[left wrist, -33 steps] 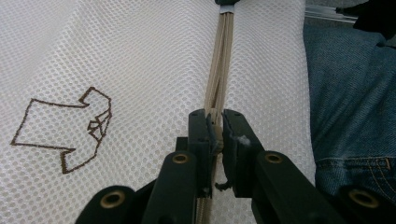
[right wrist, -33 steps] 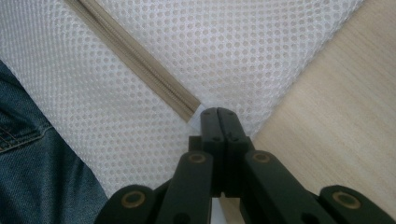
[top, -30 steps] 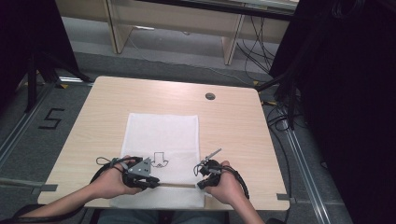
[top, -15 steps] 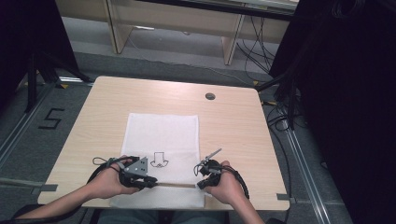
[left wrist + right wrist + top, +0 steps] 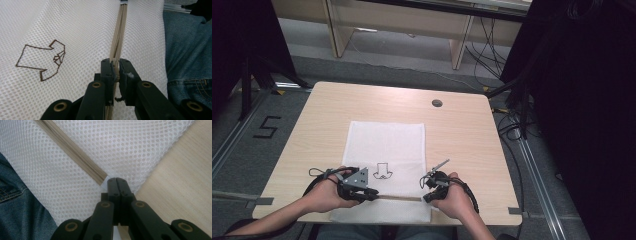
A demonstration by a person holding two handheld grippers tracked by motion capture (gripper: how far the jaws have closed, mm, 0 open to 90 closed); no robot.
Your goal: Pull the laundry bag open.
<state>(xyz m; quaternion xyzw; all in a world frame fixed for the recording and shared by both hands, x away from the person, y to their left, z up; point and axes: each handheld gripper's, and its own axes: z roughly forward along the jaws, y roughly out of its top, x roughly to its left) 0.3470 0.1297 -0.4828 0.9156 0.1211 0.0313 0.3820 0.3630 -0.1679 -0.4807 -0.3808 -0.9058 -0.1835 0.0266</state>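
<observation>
- Against the two earlier high views, little differs: both hands sit at the near edge of the table as before, the left gripper (image 5: 362, 187) perhaps a touch farther along the zipper toward the right one, too slight to be sure of.
- The mesh bag (image 5: 387, 145) lies flat in the same spot as before, its near end hanging just over the table's front edge.
- The left gripper's jaws stand narrow, pinched on the zipper (image 5: 117, 47); in the left gripper view the beige tape runs straight up from between the pads, and a small part of it sits in the gap.
- The right gripper (image 5: 116, 181) is fully closed, jaw against jaw, its tips at the end of the zipper, at the bag's edge; the mesh seems caught there, though the pinch itself is hidden by the jaws.
- In the high view the zipper stretches as a thin beige line between the two grippers, near the bag's front edge.
- A brown outline of a shirt (image 5: 41, 60) is printed on the mesh, just beside the left gripper.
- The table (image 5: 462, 130) is light wood grain with a dark round grommet (image 5: 437, 103) toward its far right.
- Blue denim legs (image 5: 17, 207) show beneath the bag's overhang.
- Around the table lie grey floor with a taped number five (image 5: 267, 127), loose black cables (image 5: 507, 130), dark curtains on both sides and a wooden desk frame (image 5: 459, 45) beyond.
</observation>
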